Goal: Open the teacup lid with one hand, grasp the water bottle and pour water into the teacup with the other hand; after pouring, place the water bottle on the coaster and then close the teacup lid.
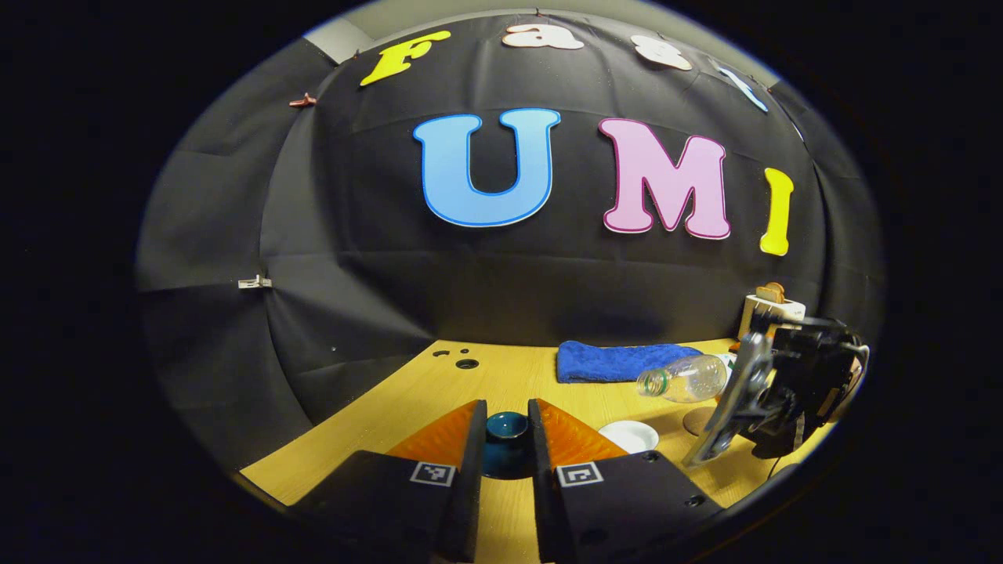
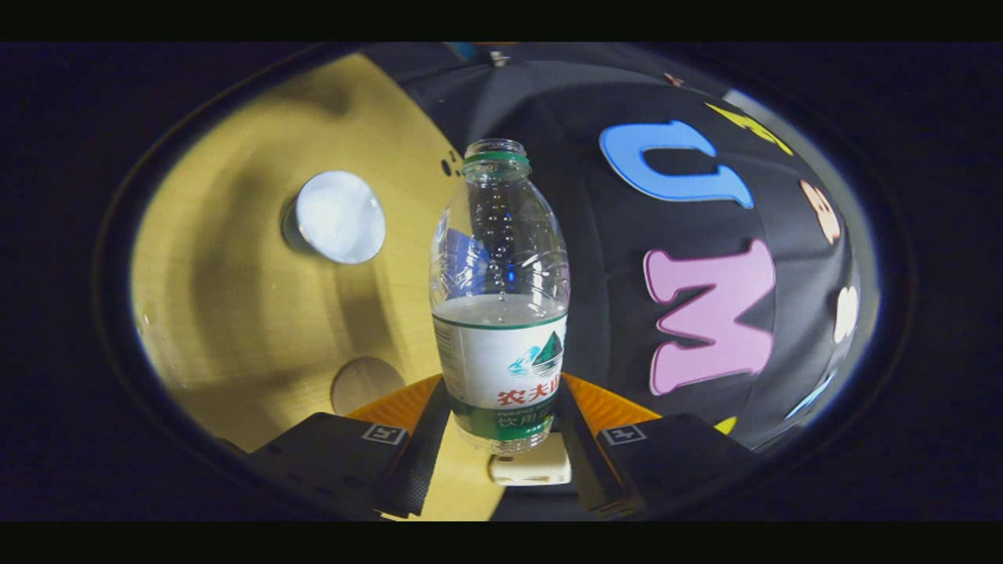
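Left hand-held gripper point(image 1: 505, 454) clasps teacup lid point(image 1: 505, 431); blue towel point(image 1: 619, 362) lies behind.

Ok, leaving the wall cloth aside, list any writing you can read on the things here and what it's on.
Water bottle label: printed characters, partly covered by the right gripper clamped on it; no full text reads.
Square markers on the left gripper: coded patterns, no words.
Teacup lid in the left gripper, teacup, coaster, towel: no writing visible.

Uncapped clear water bottle point(image 2: 499, 313) tilted above white teacup point(image 2: 337, 217); dark lid point(image 1: 505, 439); round coaster point(image 2: 366, 384).
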